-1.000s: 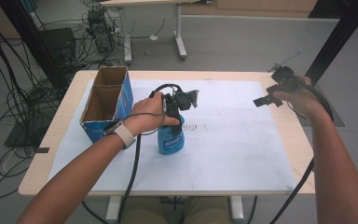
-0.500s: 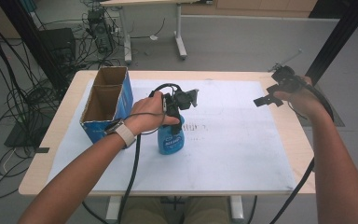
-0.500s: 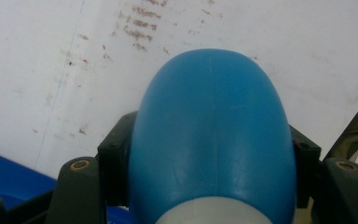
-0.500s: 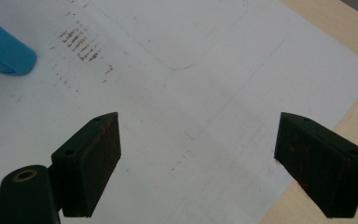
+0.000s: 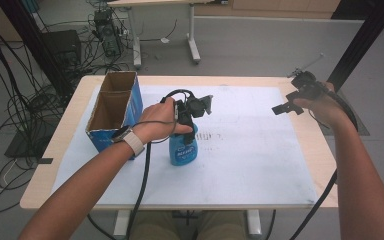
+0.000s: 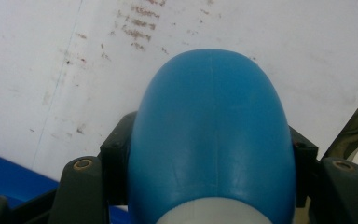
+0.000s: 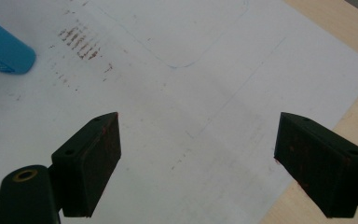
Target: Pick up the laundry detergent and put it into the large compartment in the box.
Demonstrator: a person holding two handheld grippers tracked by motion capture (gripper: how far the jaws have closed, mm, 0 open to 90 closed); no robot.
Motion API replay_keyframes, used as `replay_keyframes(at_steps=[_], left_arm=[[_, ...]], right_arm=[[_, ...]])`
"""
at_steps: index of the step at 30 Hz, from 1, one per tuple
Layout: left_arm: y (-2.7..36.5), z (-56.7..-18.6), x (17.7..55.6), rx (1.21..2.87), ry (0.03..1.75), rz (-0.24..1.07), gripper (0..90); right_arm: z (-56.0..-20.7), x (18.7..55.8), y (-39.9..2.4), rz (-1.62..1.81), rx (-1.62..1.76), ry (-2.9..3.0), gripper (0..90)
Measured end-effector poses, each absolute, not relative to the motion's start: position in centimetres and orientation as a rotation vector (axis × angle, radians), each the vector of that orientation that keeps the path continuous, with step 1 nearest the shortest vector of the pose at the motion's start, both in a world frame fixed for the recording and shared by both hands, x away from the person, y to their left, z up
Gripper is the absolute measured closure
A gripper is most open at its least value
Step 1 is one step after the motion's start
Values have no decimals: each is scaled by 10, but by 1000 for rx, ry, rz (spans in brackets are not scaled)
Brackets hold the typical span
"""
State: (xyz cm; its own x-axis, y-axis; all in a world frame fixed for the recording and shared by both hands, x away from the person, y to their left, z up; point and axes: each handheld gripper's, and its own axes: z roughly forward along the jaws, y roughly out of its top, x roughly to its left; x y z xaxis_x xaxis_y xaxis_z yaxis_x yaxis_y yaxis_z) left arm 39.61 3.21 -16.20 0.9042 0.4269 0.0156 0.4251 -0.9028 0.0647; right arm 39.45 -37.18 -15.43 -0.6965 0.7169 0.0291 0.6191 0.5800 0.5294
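Note:
A blue plastic bottle (image 5: 183,150) stands upright on the white sheet (image 5: 250,150), a little left of the table's middle. My left gripper (image 5: 186,131) comes down on its upper part. In the left gripper view the black fingers (image 6: 116,154) press both sides of the rounded blue bottle (image 6: 212,140); the jaws have just been closing on it. My right gripper (image 5: 284,107) hovers over the sheet's far right corner, away from the bottle. Its jaws stand wide open, with nothing between the pads (image 7: 98,158) but the sheet. The bottle's base (image 7: 2,46) lies at the upper left of the right gripper view.
An open blue cardboard box (image 5: 112,107) stands at the table's far left, right beside my left hand. The bare wooden table edge (image 5: 70,150) frames the sheet. Cables and desk legs lie on the floor beyond.

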Motion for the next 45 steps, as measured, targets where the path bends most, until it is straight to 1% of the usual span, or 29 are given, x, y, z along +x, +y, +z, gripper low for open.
replay_keyframes(at_steps=[45], left_arm=[[34, -162, 395, 2993, 689, 46, 379]], right_arm=[[-148, 394, -370, 761, 1109, 2616, 146]])
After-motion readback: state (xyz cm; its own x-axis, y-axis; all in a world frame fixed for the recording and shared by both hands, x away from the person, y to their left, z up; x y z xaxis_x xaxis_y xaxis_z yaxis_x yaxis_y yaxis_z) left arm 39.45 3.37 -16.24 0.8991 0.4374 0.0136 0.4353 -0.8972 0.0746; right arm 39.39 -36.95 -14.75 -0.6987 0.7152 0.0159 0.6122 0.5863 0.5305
